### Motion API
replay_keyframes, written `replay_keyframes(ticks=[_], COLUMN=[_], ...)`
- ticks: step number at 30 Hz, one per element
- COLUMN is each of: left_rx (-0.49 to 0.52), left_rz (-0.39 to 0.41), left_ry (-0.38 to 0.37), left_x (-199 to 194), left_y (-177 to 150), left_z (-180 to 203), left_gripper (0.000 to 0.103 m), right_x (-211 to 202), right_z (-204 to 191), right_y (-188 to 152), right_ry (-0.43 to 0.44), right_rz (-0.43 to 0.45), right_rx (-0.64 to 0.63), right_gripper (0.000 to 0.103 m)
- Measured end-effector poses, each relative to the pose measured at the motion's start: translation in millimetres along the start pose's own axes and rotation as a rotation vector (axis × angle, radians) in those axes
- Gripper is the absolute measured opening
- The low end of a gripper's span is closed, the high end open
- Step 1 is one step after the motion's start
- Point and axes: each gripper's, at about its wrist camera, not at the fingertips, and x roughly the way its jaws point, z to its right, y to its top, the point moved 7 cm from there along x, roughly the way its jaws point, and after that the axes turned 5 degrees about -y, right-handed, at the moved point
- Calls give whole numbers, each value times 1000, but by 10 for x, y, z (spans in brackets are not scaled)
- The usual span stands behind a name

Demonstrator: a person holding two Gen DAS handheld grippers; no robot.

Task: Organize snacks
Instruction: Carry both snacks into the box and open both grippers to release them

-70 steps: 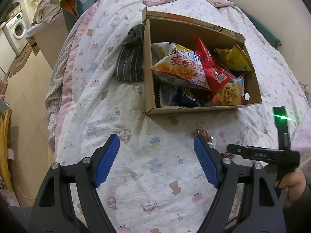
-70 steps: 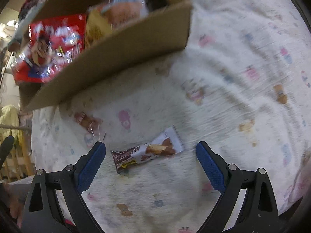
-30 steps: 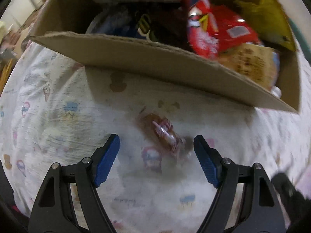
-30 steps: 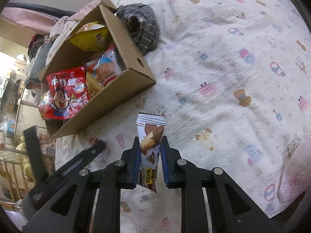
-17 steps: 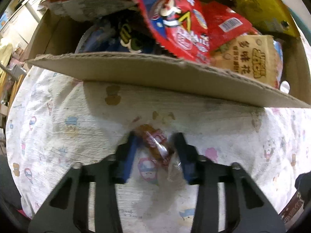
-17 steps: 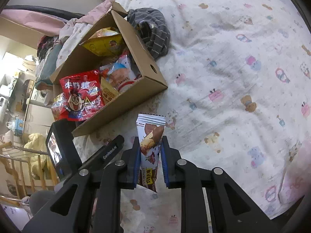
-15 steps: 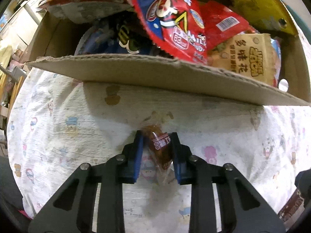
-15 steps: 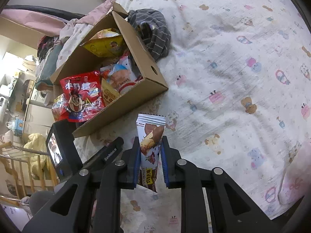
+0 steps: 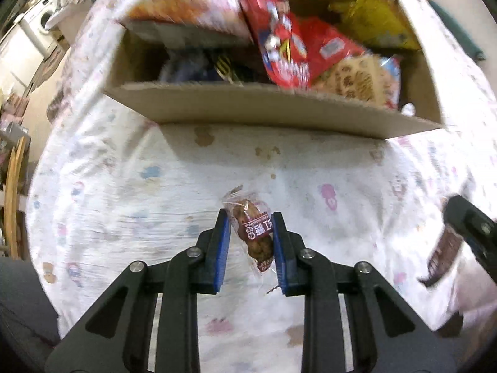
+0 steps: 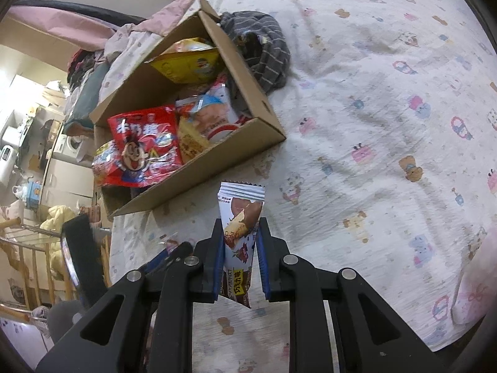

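My left gripper [image 9: 251, 217] is shut on a small clear-wrapped brown snack [image 9: 253, 233] and holds it above the bedsheet, in front of the cardboard box [image 9: 264, 113] full of snack bags. My right gripper [image 10: 240, 225] is shut on a white and brown chocolate bar wrapper [image 10: 239, 217], held upright over the bed, below and right of the same box [image 10: 217, 161]. The right gripper with its bar also shows at the right edge of the left wrist view [image 9: 459, 239]. The left gripper shows at the lower left of the right wrist view [image 10: 161, 256].
A grey striped cloth [image 10: 264, 46] lies against the box's far side. The bed has a cartoon-print sheet [image 10: 388, 124]. Pink bedding and clothes [image 10: 130, 37] pile beyond the box. The bed edge and room furniture [image 10: 37, 155] are to the left.
My left gripper closed on the brown snack and has lifted it off the sheet, pulling back from the box. My right gripper keeps holding the chocolate bar almost still.
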Motion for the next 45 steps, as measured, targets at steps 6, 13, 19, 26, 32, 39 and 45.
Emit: replay_keyframes(ticks=[6,13,19,26,32,39,45], left_rx=[121,182,197,219,250,265,253], left_rz=[29,137,219,253,208,191,162], left_ry=[-36,-57,-96,-138,-162,-111,-126], left_x=[-475,-866,-991,-881,-595,-331,-192], left_y=[82,614,1083,1512,1643,1723,1712], left_z=[-169,-282,-162,128,367,408,406], left_gripper=[22,22,22,22,22,23,24], right_x=[-76,-217,-300,-197,-26,114,115], right_z=[-244,-648,-923,-1011,-810,-668,-646], right_y=[22,224,552,980,1247,1275,1277], right_ry=[31,56,62,11,-3,-39,-38], right_rz=[25,89,177,240,226,185,190], right_rx=[-51,-137,-190,-236,-196,-166,-149], right_gripper=[20,20,20,20,20,20,20])
